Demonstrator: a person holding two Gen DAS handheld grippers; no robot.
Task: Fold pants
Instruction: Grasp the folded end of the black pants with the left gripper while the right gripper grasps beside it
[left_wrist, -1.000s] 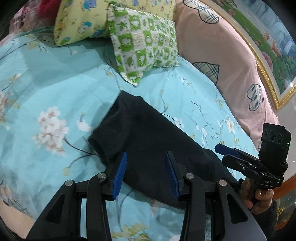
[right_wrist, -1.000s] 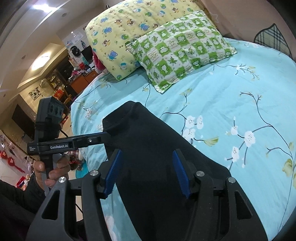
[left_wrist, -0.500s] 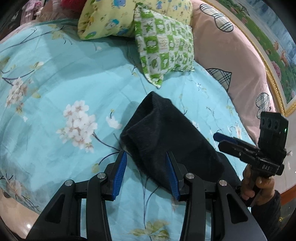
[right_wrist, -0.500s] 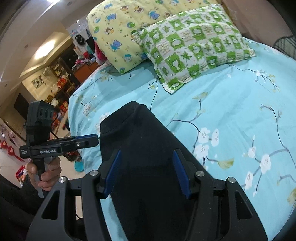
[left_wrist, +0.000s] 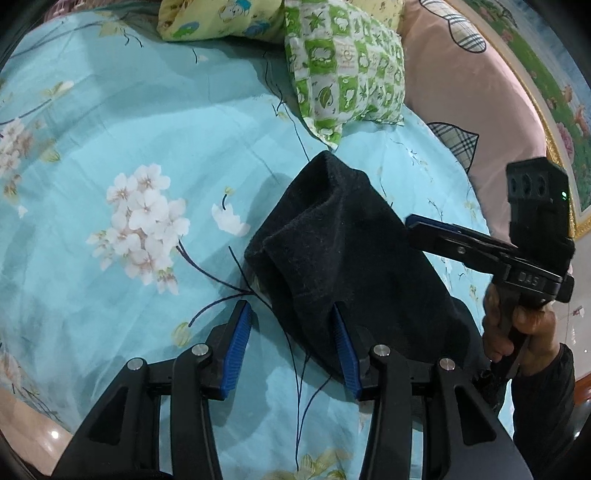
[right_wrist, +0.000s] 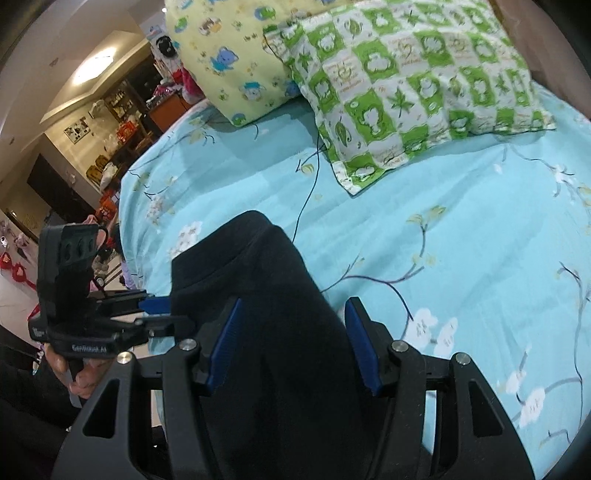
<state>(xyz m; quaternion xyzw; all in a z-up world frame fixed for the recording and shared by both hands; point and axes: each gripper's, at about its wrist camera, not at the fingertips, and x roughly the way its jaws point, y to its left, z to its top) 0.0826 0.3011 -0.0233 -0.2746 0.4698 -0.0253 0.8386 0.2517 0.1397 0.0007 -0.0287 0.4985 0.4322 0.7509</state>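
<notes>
A bed sheet (left_wrist: 155, 147), turquoise with white blossoms, fills both views. 2 pillows lie at its far end: a yellow pillow (right_wrist: 236, 59) and a green checked pillow (right_wrist: 413, 92) overlapping it. The black pants (left_wrist: 332, 258) lie bunched lengthwise on the sheet, near the green pillow. The right gripper (right_wrist: 291, 343) straddles the pants, its jaws apart, blue pads not pressing the cloth. The left gripper (left_wrist: 291, 350) has just been opening; its jaws stand spread over the sheet and the pants' edge, gripping nothing.
</notes>
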